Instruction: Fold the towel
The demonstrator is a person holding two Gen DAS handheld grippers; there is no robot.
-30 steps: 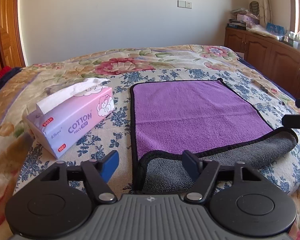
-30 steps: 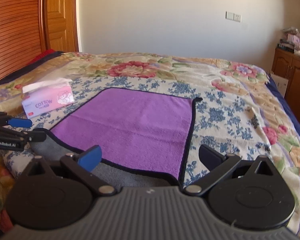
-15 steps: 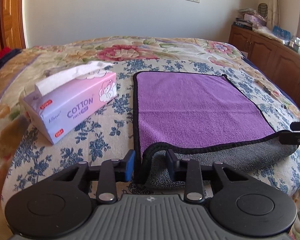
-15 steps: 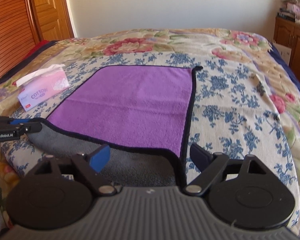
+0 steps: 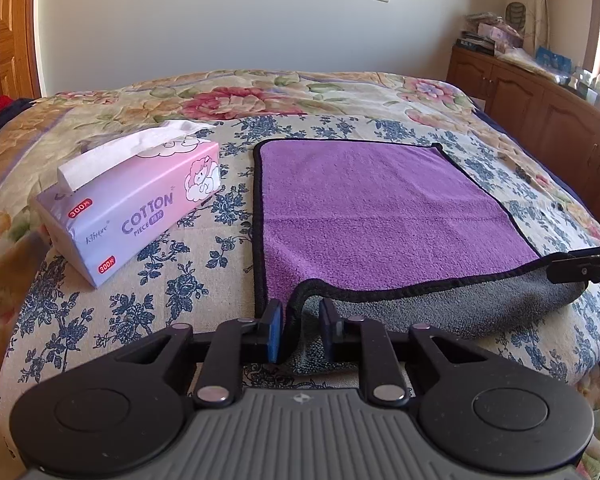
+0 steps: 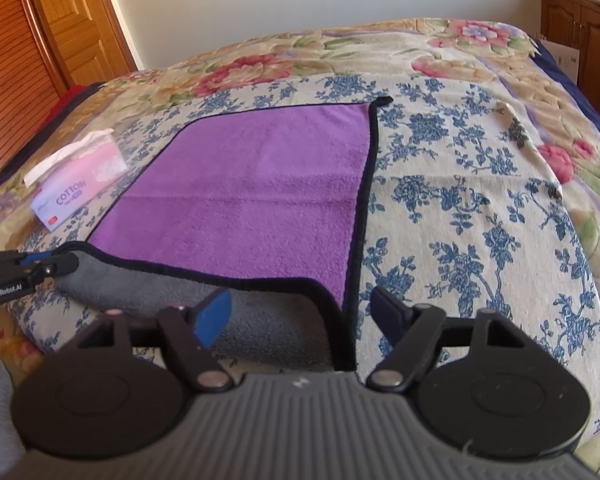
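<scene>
Fingers of my left gripper [image 5: 299, 330] nearly pinch the purple towel [image 5: 372, 208] near-left corner at the bed [image 5: 148, 300] edge, while my right gripper [image 6: 300, 316] straddles the near-right corner, wide apart.

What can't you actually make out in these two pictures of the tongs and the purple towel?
- Towel's near edge: in both wrist views the tool bodies cover it.
- Left tongs: narrowed around the towel's turned-up corner, but whether the pads pinch the cloth is unclear.
- Right tongs: open over the other near corner; contact is hidden.
- Tissue pack's small print: too small.
- Cabinet clutter, left wrist view: too small and distorted.
</scene>
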